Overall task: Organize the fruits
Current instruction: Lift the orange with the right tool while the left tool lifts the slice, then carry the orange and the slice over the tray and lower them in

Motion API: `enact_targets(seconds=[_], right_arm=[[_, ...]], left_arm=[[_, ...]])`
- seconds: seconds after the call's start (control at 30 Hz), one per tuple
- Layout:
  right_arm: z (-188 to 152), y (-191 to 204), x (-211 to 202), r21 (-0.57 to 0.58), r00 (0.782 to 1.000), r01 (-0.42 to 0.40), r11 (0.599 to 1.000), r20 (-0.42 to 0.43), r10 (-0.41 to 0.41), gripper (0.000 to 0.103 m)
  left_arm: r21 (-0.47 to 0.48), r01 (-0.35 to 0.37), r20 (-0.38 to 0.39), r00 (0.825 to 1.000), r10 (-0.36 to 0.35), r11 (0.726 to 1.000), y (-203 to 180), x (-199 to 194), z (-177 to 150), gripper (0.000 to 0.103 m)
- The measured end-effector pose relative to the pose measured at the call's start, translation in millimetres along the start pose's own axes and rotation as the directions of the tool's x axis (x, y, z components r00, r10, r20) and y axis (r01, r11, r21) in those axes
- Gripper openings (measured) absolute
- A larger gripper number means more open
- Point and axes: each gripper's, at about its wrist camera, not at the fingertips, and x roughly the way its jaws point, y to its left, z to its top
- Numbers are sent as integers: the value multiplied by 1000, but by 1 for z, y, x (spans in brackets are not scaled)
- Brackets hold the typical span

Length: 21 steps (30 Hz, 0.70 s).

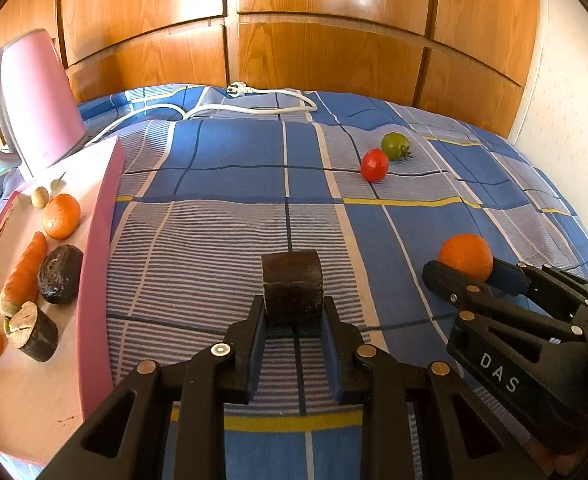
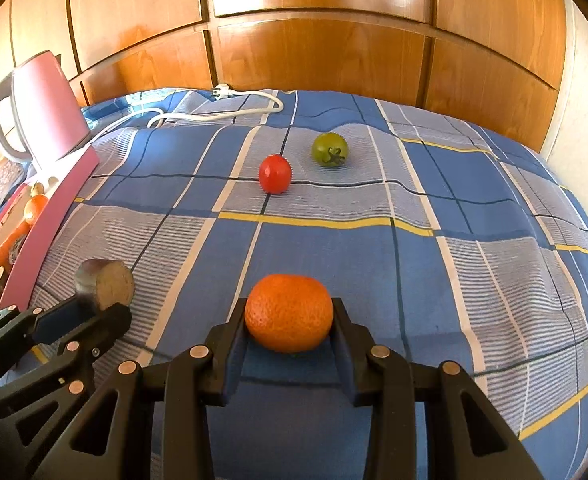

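My left gripper (image 1: pixel 293 316) is shut on a dark brown cut chunk (image 1: pixel 292 286) with a pale cut face (image 2: pixel 114 284), just above the checked blue bedspread. To its right, my right gripper (image 2: pixel 290 320) is shut on an orange mandarin (image 2: pixel 289 312), also seen at the right of the left wrist view as the mandarin (image 1: pixel 466 257). Farther back lie a red tomato (image 2: pixel 275 173) and a green tomato (image 2: pixel 329 149). A pink tray (image 1: pixel 98 240) at the left holds another mandarin (image 1: pixel 61 216), a carrot (image 1: pixel 24 272) and two dark chunks (image 1: pixel 60 274).
A pink kettle (image 1: pixel 38 104) stands at the back left behind the tray, its white cord and plug (image 1: pixel 238 90) trailing across the bedspread. Wooden panels (image 1: pixel 294 20) close off the back. A white wall (image 1: pixel 565 128) lies to the right.
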Motion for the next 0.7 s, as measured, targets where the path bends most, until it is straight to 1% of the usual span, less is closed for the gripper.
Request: enact_targets(seconds=[0.23, 0.53, 0.7], right_arm=[[-5, 4, -9, 1, 1000, -18, 1000, -17, 18, 38], [-5, 16, -15, -9, 998, -56, 998, -35, 55, 38], [-3, 23, -18, -19, 997, -72, 997, -36, 72, 38]], left_arm=[[-7, 13, -10, 1000, -13, 1000, 1, -9, -1, 25], [-10, 13, 40, 999, -12, 1000, 9, -32, 6, 25], [-51, 10, 57, 998, -7, 999, 21, -44, 12, 25]])
